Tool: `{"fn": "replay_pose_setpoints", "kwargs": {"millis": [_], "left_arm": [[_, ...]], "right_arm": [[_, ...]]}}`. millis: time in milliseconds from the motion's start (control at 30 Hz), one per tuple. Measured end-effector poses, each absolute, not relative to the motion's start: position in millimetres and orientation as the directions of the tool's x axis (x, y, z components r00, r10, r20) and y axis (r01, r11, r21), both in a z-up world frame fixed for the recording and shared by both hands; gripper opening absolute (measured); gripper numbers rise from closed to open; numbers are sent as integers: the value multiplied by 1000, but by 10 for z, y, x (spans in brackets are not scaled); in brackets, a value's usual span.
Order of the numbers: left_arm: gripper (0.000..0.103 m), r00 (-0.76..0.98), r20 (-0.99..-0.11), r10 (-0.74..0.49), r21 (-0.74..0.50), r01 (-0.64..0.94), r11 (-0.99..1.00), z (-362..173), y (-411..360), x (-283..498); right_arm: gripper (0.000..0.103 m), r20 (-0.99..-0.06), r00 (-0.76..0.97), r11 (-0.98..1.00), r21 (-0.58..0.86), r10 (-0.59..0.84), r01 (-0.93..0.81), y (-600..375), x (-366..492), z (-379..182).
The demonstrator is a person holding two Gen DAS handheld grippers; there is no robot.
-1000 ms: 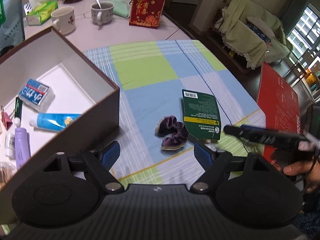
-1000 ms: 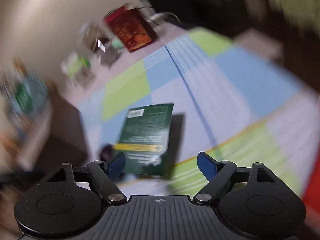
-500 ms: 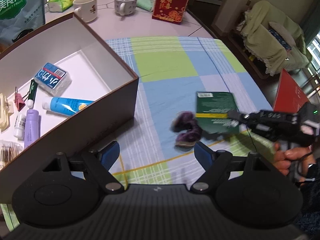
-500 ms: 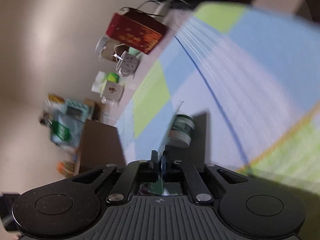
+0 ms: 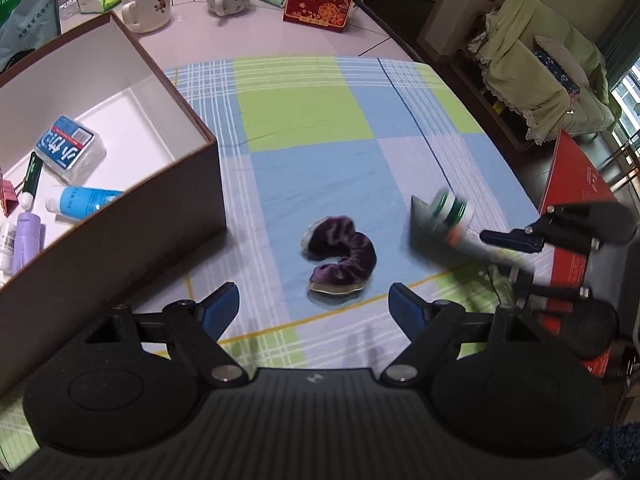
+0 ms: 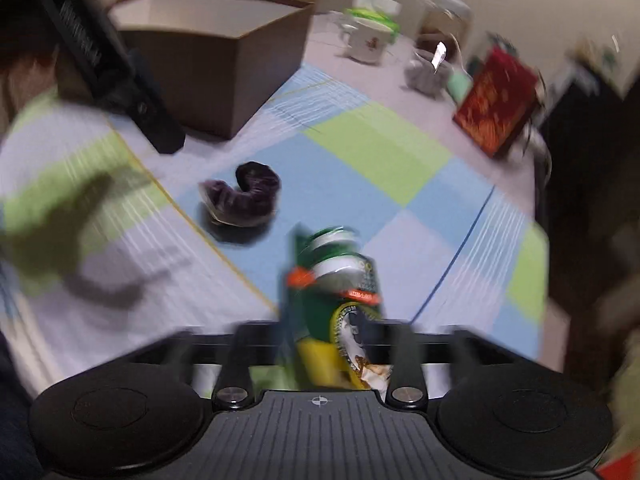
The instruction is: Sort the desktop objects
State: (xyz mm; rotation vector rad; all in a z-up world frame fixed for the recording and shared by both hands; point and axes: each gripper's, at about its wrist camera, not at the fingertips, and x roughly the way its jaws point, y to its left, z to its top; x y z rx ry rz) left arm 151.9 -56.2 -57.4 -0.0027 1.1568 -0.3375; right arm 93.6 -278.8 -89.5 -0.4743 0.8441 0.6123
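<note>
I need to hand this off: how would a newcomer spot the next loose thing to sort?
Find the checked cloth beside the brown box. Just ahead of the open left gripper lies a purple velvet scrunchie, curled and soft, the only item lying loose on the cloth.

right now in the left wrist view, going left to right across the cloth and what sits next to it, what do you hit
brown box → purple scrunchie → green packet held in the right gripper → red carton past the table edge
</note>
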Motion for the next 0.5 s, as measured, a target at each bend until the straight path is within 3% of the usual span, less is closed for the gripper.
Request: {"fn": "replay_pose_setpoints", "kwargs": {"millis": [300,500], "left_arm": [[75,360,-903,-233,-119,312,942,-828,-721,1425],[67,375,-891,-257,-126,340,932,-961,-927,1554]], "right_arm": [[63,-826,478,877,38,298,-479,-3254,1192,-834],[63,-824,477,924,138,306,-356,-3570,1297,-762]]}}
